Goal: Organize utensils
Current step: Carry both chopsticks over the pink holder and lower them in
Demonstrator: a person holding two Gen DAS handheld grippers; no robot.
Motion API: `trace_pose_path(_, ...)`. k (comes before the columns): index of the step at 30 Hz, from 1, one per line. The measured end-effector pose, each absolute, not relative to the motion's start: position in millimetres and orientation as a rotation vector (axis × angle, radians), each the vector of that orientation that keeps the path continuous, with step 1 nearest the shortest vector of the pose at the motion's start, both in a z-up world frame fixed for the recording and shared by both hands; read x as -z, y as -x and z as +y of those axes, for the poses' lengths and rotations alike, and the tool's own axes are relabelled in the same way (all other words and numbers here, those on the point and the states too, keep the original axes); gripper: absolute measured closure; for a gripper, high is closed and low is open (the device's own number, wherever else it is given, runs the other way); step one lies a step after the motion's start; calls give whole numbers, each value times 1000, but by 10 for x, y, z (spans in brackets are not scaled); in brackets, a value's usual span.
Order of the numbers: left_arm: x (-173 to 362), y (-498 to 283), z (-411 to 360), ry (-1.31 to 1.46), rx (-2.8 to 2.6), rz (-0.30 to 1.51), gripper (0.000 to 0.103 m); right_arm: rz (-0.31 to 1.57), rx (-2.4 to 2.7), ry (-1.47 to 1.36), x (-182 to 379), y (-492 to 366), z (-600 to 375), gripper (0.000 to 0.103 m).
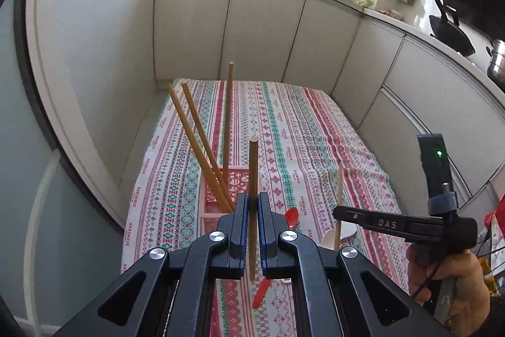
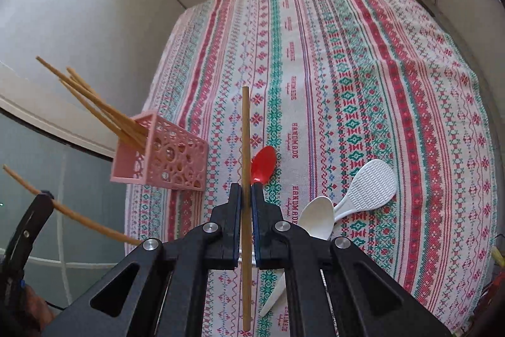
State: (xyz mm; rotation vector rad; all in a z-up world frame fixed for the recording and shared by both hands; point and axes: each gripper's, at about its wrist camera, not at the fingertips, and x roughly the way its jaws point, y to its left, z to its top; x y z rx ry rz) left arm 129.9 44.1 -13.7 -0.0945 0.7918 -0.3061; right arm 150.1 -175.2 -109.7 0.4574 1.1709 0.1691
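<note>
Wooden chopsticks: I'm clamping one in my left claw and another in my right claw, both above the counter. I'm aiming tips-down into the pink lattice plastic holder, feeding them singly, avoiding the leaning ones.

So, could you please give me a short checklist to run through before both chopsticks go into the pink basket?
1. Left hand-held gripper shut on its chopstick: ok.
2. Right hand-held gripper shut on its chopstick: ok.
3. Pink basket upright on the tablecloth: ok.
4. Room left in the basket beside the chopsticks already in it: cannot tell.
5. Red spoon, white spoon and rice paddle lying clear of the basket: ok.
</note>
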Motion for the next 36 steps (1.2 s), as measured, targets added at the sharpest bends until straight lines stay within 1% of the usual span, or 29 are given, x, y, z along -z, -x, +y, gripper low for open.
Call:
trace_pose_path(10,-384,-1039,607,185,252,571,97,873,-193,-457,166,-991,-2038,97)
trace_pose_path(13,-471,-1005,653,202,218,508,97,830,-195,-451,48,-930,-2066,97)
trace_pose_path(18,-480,-1079,693,199,136,441,97,839,-188,-454,74,-955,-2088,97)
trace_pose_path(23,-337,-1314,698,199,101,476,97,851,-188,-454,135,-992,-2080,97)
trace_pose_path(28,-61,-1559,664,176,54,550,97,860,-190,-452,192,-1026,-2065,97)
trace_pose_path(36,231,-1854,735,247,66,656,97,863,-189,-453,217,-1039,-2061,97)
